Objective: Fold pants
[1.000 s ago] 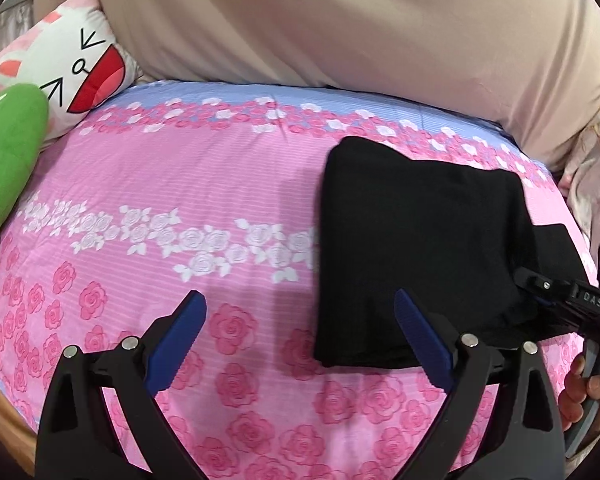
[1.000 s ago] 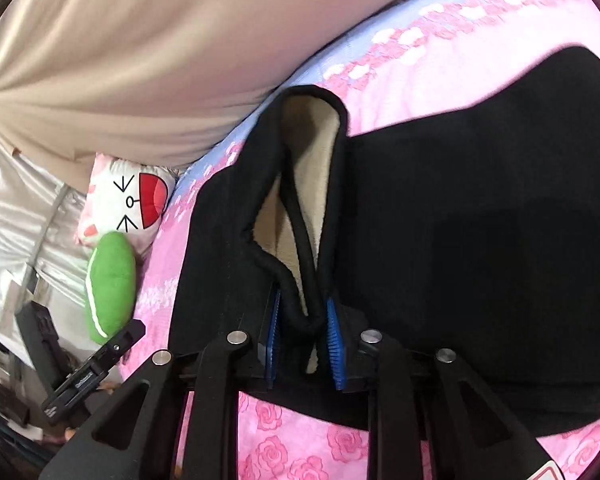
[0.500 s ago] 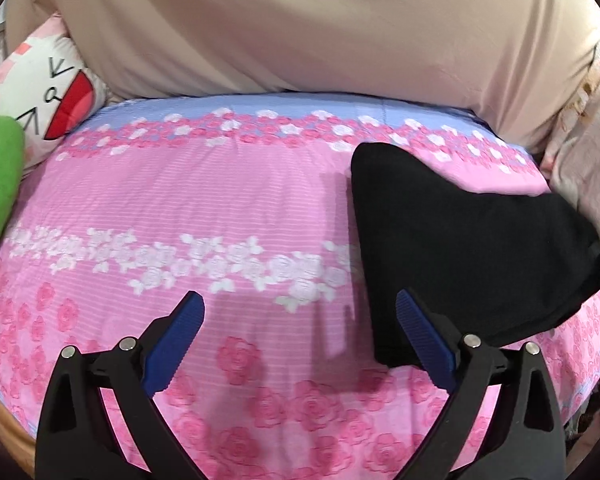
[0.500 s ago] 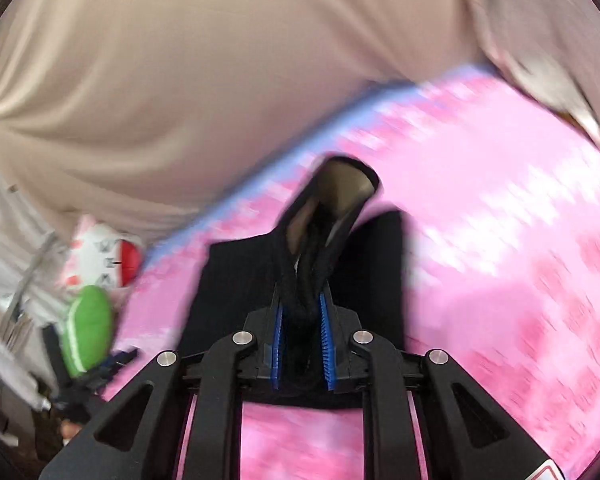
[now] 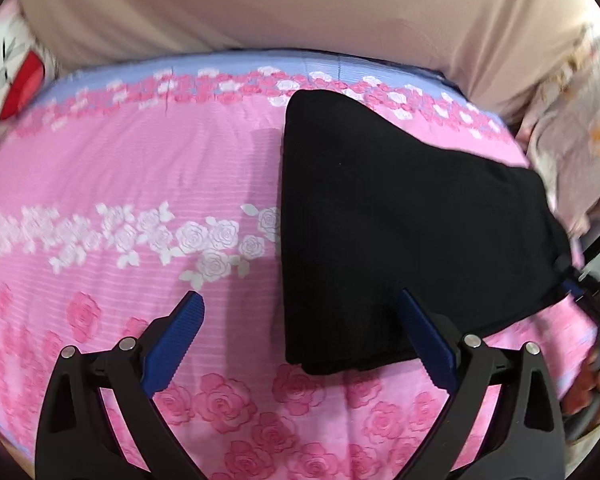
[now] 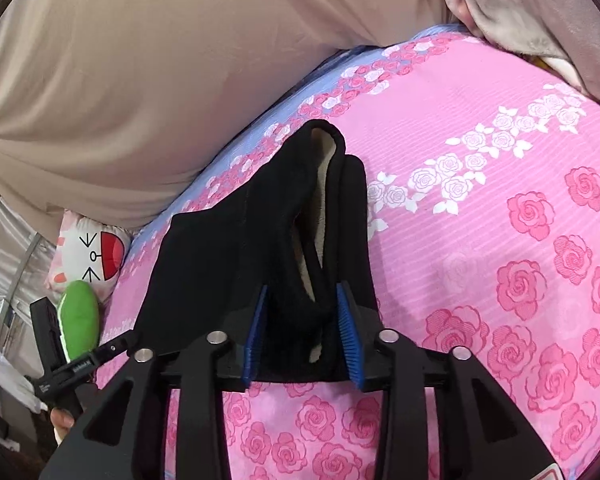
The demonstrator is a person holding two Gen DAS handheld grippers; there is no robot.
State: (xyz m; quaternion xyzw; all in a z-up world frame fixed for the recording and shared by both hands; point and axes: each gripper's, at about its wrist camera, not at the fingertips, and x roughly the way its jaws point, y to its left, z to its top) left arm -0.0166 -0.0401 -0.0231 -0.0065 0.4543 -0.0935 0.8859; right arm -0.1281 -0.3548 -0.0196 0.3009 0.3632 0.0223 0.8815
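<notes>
Black fleece-lined pants (image 5: 400,216) are lying folded on the pink rose-print bedsheet (image 5: 132,168), serving as the landmark. Left of the pants: a cartoon-face pillow (image 6: 90,256) and a green plush (image 6: 78,316) are resting at the sheet's far edge, beneath the beige padded headboard (image 5: 300,4). Left gripper (image 5: 300,340) is hovering at the near edge of the pants, jaws standing wide apart, one blue ribbed pad over bare sheet, the other over the cloth's near corner; gripping nothing. Right gripper (image 6: 302,336) is sitting at the right-hand end of the pants, its jaws opening, with the bunched cuff or waistband, cream pile showing inside, lying loose between the pads. Judgement: release step under way; best done by letting the pads clear the thick hem fully before backing off, so the fold is not dragged askew. Cloth is looking soft, heavy, matte; folded edge nearest the left gripper is lying straight, while the far right end is puffing up slightly.
</notes>
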